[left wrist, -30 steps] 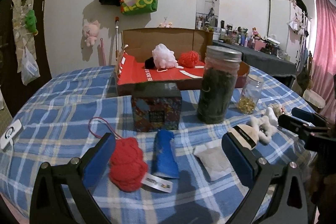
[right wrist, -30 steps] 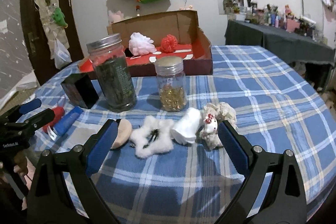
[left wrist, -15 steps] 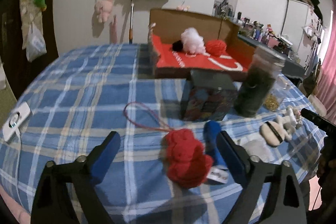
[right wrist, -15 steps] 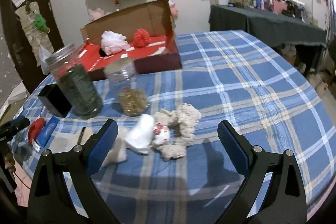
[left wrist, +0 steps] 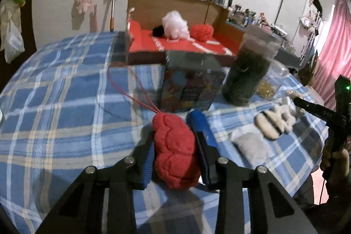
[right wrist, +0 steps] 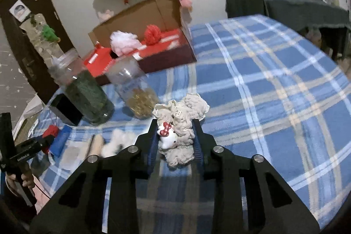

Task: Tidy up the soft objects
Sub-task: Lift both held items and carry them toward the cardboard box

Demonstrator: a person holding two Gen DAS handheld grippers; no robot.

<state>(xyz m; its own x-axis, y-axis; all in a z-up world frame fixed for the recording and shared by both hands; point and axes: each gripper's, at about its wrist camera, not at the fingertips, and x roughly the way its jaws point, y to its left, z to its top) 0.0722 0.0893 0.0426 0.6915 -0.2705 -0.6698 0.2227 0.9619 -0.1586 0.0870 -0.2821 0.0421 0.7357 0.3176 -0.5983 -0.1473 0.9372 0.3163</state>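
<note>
A red woolly ball (left wrist: 173,148) with a thin red loop lies on the blue plaid tablecloth (left wrist: 54,102). My left gripper (left wrist: 174,137) has it between its fingers, jaws closing, both blue pads touching its sides. In the right wrist view a cream lace scrunchie (right wrist: 184,115) with a white cat charm (right wrist: 166,135) sits between the fingers of my right gripper (right wrist: 175,124). Those jaws are closing too, pads against the fabric. At the back stands an open cardboard box with a red floor (left wrist: 175,45), holding a white pouf (left wrist: 175,25) and a red pouf (left wrist: 201,31).
Just beyond the red ball stand a patterned box (left wrist: 190,89) and a tall dark-filled jar (left wrist: 248,71). A blue tube (left wrist: 201,126), a grey sachet (left wrist: 250,144) and a beige puff (left wrist: 267,126) lie to its right. A small jar of golden bits (right wrist: 138,93) stands by the scrunchie.
Both grippers have pushed forward and narrowed from wide open. The left now hugs the red ball. The right now hugs the scrunchie.
</note>
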